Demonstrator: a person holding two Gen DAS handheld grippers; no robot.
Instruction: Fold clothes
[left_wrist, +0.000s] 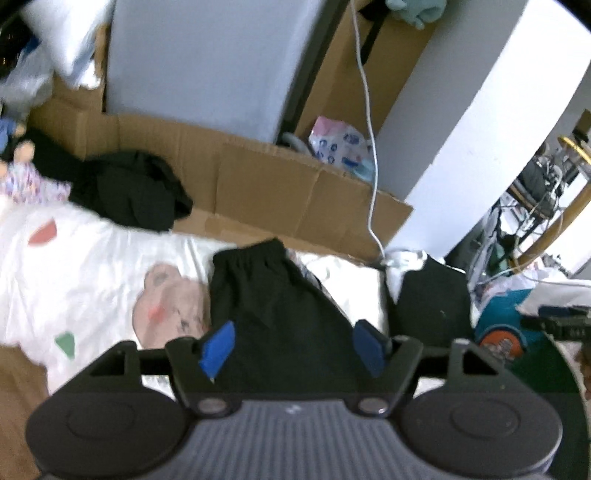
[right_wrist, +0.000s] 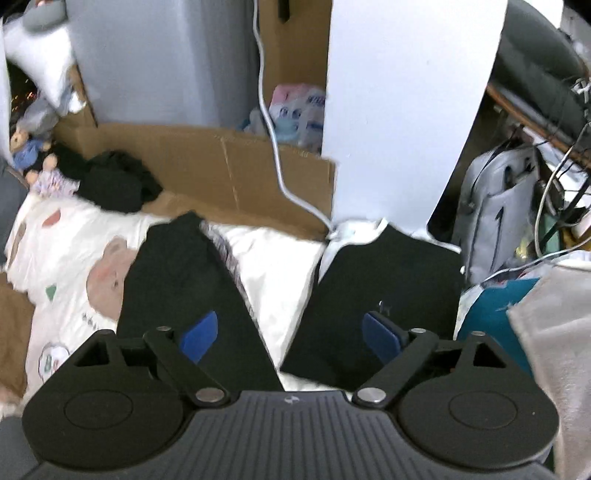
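Observation:
Two black folded garments lie on a white bed cover (left_wrist: 74, 266) printed with a bear. In the left wrist view one garment (left_wrist: 273, 314), with an elastic waistband at its far end, lies below and between the blue pads of my left gripper (left_wrist: 293, 343), which is open and holds nothing. The second garment (left_wrist: 432, 302) lies to its right. In the right wrist view the same pair appear as a left garment (right_wrist: 184, 288) and a right garment (right_wrist: 388, 295) with white cover (right_wrist: 273, 273) between them. My right gripper (right_wrist: 291, 336) hangs open above that gap, empty.
A crumpled heap of black clothes (left_wrist: 136, 188) lies at the far left of the bed, beside small dolls (left_wrist: 22, 173). Cardboard sheets (left_wrist: 277, 173) stand behind the bed, and a white cable (left_wrist: 369, 147) hangs down over them. A grey bag (right_wrist: 498, 206) and a pale towel (right_wrist: 554, 350) crowd the right side.

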